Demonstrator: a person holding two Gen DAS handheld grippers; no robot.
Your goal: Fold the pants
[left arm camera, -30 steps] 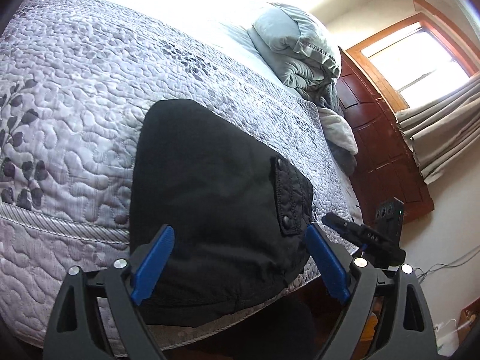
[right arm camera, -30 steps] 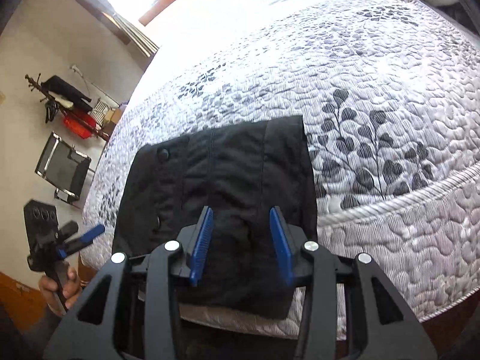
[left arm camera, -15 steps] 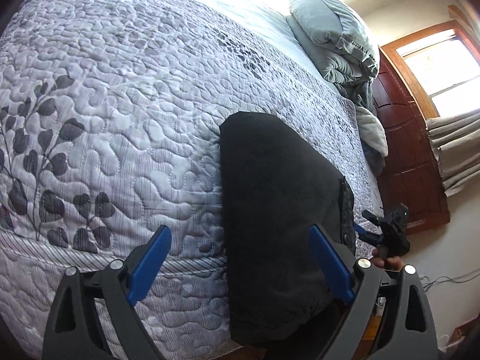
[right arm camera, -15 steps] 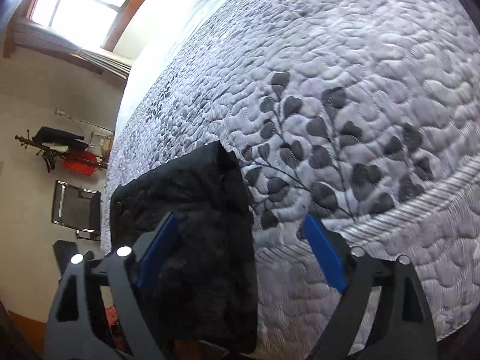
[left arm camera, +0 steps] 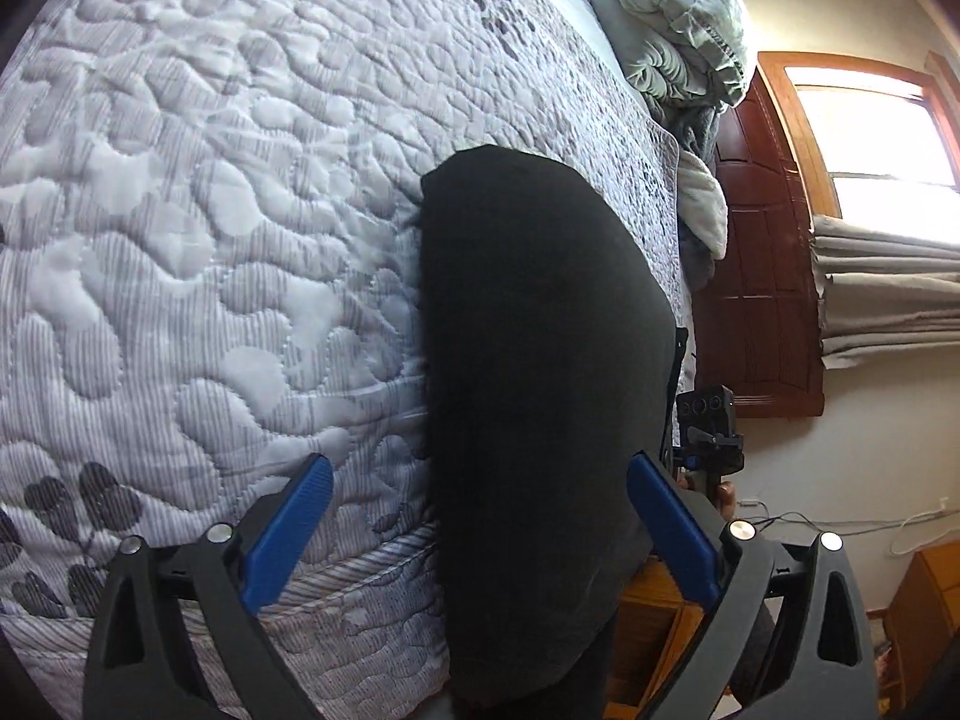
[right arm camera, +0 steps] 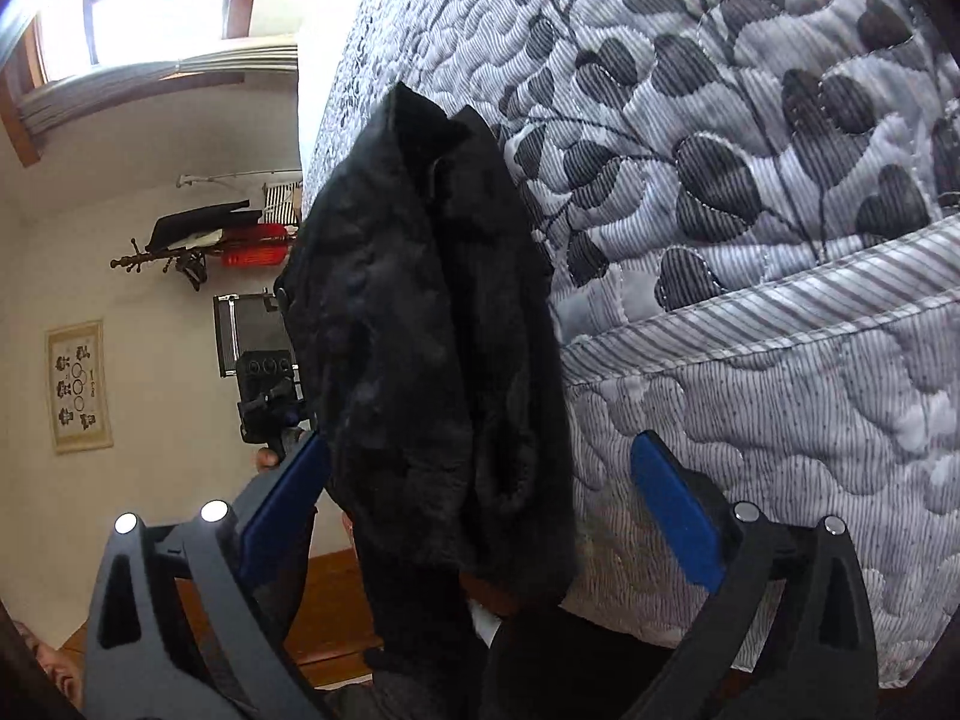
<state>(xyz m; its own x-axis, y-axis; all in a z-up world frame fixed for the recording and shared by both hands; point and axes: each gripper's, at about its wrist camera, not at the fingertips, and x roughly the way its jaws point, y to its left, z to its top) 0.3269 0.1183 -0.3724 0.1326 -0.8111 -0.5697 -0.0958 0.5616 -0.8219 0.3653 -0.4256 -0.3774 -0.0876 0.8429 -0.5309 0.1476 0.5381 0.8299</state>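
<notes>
The black pants (left arm camera: 540, 372) lie folded in a compact bundle at the near edge of the bed, on the grey quilted bedspread (left arm camera: 210, 210), with the lower end hanging over the side. My left gripper (left arm camera: 480, 528) is open and empty, its blue fingers on either side of the bundle's near end, apart from it. In the right wrist view the pants (right arm camera: 432, 348) show thick and rumpled. My right gripper (right arm camera: 480, 510) is open and empty, low by the bed's side, its fingers wide around the hanging end. Each gripper shows small in the other's view.
The bedspread (right arm camera: 750, 180) covers the whole bed. Grey pillows and bedding (left arm camera: 678, 30) are piled at the head, by a dark wooden headboard (left arm camera: 762, 276) and a window with curtains. A coat rack (right arm camera: 198, 246) and a chair stand by the far wall. Wooden floor lies below.
Both grippers have dropped lower and rolled sideways at the bed's edge. The right gripper opened from a narrow gap to wide. The folded pants stay where they lie.
</notes>
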